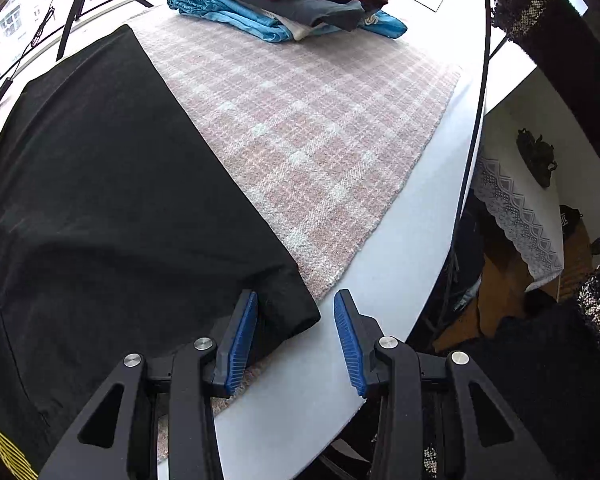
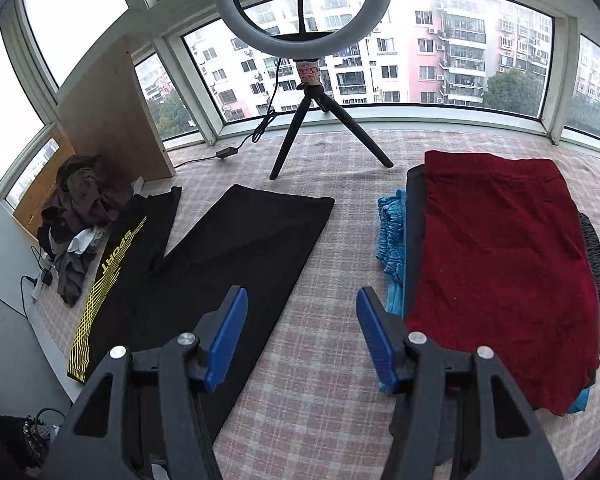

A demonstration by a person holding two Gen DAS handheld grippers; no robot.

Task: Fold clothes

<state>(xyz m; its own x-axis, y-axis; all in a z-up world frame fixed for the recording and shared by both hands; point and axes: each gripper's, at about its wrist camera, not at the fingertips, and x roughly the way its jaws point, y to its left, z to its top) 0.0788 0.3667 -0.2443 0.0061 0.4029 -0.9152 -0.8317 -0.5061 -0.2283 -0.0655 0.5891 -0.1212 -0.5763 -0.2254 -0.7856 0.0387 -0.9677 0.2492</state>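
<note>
Two legs of black pants (image 2: 236,248) are laid out flat on the plaid cloth (image 2: 332,320) covering the bench (image 1: 412,248), spread in a V. In the right wrist view the longer leg runs diagonally, its hem end pointed up toward the tripod (image 2: 320,132) by the window and the rest angled back down toward the left tool (image 1: 296,340). The shorter leg is seen off to the left, marked with yellow "SPORT" lettering and yellow line stripes along its outer side. The fabric is plain matte black, mostly smooth, with only soft wrinkles.

In the left wrist view a corner of the pants is found right between the blue pads of the left tool, lying against the inner pad, at the edge where the plaid cloth gives way to bare white bench. The jaws are held wide apart and nothing is gripped.

The right tool (image 2: 302,340) is held over the plaid cloth between the pants and the folded stack (image 2: 496,272), jaws also spread wide with nothing between them. Whether its left pad is touching the pants can't be told.

The stack is topped by a dark red piece, with grey and bright blue pieces showing underneath. A heap of unfolded clothes (image 2: 76,216) is piled at the far left beside a wooden board (image 2: 112,112). A ring light (image 2: 304,4) is mounted on the tripod.
</note>
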